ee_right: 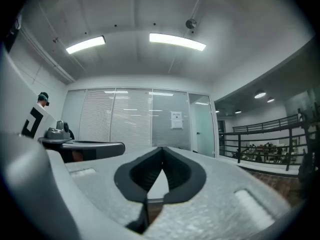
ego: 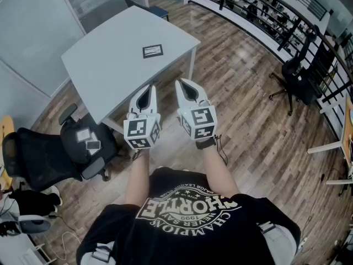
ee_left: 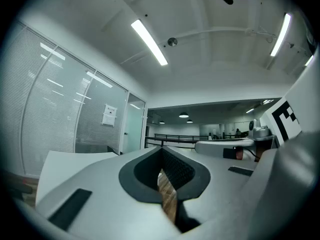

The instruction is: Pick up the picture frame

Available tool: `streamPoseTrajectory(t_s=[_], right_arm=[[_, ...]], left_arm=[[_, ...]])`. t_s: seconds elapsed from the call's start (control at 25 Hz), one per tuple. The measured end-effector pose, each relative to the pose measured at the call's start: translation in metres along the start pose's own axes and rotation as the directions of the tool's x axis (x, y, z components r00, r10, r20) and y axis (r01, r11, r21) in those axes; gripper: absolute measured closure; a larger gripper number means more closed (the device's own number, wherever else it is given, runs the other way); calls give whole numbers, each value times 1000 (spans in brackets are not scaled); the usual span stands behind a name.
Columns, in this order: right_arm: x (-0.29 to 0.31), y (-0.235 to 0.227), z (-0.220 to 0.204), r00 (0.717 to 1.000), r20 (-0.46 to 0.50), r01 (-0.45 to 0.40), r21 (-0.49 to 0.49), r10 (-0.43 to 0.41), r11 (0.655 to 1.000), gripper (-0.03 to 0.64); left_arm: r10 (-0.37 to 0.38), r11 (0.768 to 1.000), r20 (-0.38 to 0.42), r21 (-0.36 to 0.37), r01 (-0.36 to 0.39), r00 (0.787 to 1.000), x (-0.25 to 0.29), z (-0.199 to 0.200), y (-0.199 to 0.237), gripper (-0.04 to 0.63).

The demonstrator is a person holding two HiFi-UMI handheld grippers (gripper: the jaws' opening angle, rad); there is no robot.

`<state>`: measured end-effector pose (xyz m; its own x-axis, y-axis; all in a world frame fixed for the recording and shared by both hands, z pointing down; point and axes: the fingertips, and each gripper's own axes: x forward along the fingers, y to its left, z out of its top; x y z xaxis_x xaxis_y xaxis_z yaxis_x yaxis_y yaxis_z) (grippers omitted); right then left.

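The left gripper [ego: 146, 90] is held level before the near edge of the table [ego: 99, 65], fingers pressed together, empty. The picture frame [ego: 153, 51] lies flat toward the table's right corner, untouched. The right gripper [ego: 185, 84] is likewise closed, empty. Approach is judged pending; next, jaws must be spread and advanced.

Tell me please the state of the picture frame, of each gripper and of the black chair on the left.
picture frame: lies flat on the table, untouched.
left gripper: shut, empty.
right gripper: shut, empty.
black chair: upright, beside the table.
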<state>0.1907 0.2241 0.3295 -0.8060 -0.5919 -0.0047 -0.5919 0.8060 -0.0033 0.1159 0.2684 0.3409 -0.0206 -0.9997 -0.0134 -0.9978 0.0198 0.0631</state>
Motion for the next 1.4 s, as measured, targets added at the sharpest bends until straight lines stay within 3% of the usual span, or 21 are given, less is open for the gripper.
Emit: streamPoseTrajectory(t_s=[0.28, 0.52, 0.8, 1.16, 1.4], right_arm=[[1, -21, -28, 1000, -26, -9, 35, 10, 999, 618], [44, -42, -36, 999, 5, -38, 94, 37, 995, 618], [157, -62, -39, 998, 6, -60, 76, 60, 995, 618], [356, -101, -23, 998, -48, -32, 12, 32, 999, 618], [459, -117, -45, 995, -80, -59, 9, 59, 998, 618]], left_arm=[[13, 999, -28, -29, -14, 1000, 15, -28, -10, 589], [25, 999, -17, -37, -25, 1000, 61, -32, 16, 589], [7, 999, -1, -51, -7, 1000, 159, -31, 83, 589], [-43, 997, 12, -58, 43, 999, 323, 1, 206, 589], [-72, 997, -22, -40, 71, 997, 401, -15, 268, 589]])
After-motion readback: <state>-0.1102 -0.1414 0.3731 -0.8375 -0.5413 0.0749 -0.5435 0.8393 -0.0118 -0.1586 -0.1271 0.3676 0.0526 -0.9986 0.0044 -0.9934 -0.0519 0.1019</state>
